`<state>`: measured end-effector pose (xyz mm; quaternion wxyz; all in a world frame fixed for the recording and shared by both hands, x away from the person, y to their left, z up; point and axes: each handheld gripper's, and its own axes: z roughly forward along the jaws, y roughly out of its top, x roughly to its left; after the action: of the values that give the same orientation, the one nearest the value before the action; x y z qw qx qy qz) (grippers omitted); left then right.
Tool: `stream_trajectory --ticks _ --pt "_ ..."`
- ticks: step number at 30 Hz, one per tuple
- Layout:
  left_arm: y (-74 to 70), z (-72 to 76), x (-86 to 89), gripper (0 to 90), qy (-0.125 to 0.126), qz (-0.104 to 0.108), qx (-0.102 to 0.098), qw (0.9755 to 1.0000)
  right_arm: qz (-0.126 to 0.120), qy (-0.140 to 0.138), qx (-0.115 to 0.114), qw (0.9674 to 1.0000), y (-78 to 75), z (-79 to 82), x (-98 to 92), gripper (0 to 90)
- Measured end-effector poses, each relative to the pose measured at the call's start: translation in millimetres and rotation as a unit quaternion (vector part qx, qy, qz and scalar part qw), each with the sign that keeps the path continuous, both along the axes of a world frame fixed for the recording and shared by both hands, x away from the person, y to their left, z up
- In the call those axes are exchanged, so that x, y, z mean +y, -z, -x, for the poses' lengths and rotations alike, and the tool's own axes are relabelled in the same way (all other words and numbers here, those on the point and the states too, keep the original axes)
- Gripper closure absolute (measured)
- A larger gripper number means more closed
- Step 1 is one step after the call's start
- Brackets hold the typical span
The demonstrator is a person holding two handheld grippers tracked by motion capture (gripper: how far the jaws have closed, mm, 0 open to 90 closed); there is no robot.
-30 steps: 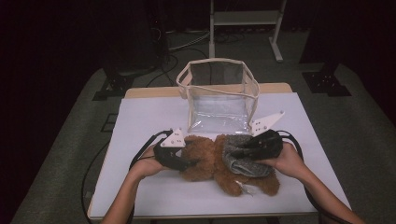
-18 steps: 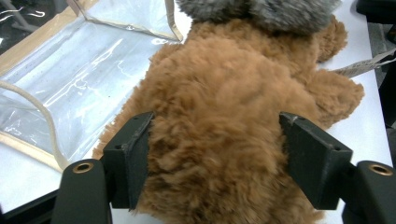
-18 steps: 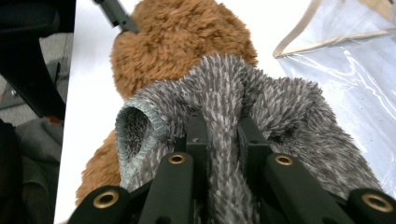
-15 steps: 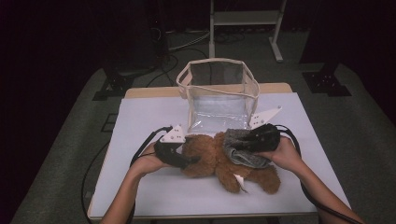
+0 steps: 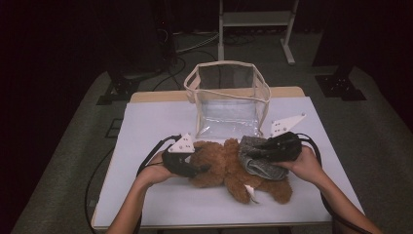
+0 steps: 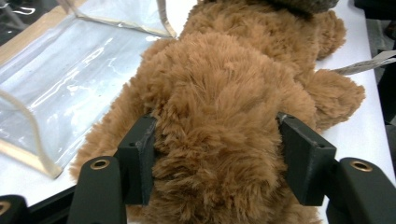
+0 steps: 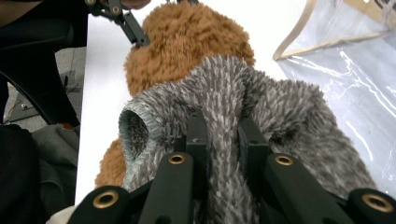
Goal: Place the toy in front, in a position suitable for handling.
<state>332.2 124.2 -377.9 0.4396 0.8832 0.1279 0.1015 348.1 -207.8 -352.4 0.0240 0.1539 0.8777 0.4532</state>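
A brown teddy bear (image 5: 221, 168) lies on its side on the white table, just in front of the clear bag. My left gripper (image 5: 202, 168) has just been closing on one end of the bear (image 6: 219, 107), and its pads (image 6: 137, 154) now press into the fur from both sides. My right gripper (image 5: 249, 155) is shut on a fold of the grey knitted garment (image 5: 258, 163) that sits on the bear's other end. In the right gripper view the grey garment (image 7: 280, 107) bunches up between the jaws (image 7: 223, 126), with the bear (image 7: 187, 42) beyond it.
A clear plastic bag (image 5: 229, 97) with beige trim stands open-topped behind the bear, close to it (image 6: 70, 70) (image 7: 345, 51). The white table top (image 5: 146, 122) stretches to either side. Black cables trail from both grippers across the table.
The right hand has shifted slightly with the grey garment still in its jaws. The left hand has stayed in place at the bear.
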Motion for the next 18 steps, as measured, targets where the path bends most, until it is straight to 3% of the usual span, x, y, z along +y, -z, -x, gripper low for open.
stream_trajectory --ticks 6,9,13,18 --pt "-0.5 5.3 -3.0 37.8 0.010 -0.010 -0.006 0.9999 0.018 -0.038 -0.010 0.9991 -2.4 -5.8 40.5 77.5" --pt "1.7 11.6 -0.4 37.9 0.016 -0.018 -0.012 0.9996 0.027 -0.046 -0.012 0.9985 -4.1 -8.4 51.7 77.5" --pt "4.5 20.1 4.0 38.2 0.025 -0.018 -0.017 0.9994 0.021 -0.033 -0.009 0.9992 -5.0 -10.3 39.0 77.5" --pt "0.9 23.9 6.6 35.4 0.033 -0.012 -0.019 0.9992 0.005 -0.015 0.013 0.9998 0.8 -8.5 17.9 77.6"
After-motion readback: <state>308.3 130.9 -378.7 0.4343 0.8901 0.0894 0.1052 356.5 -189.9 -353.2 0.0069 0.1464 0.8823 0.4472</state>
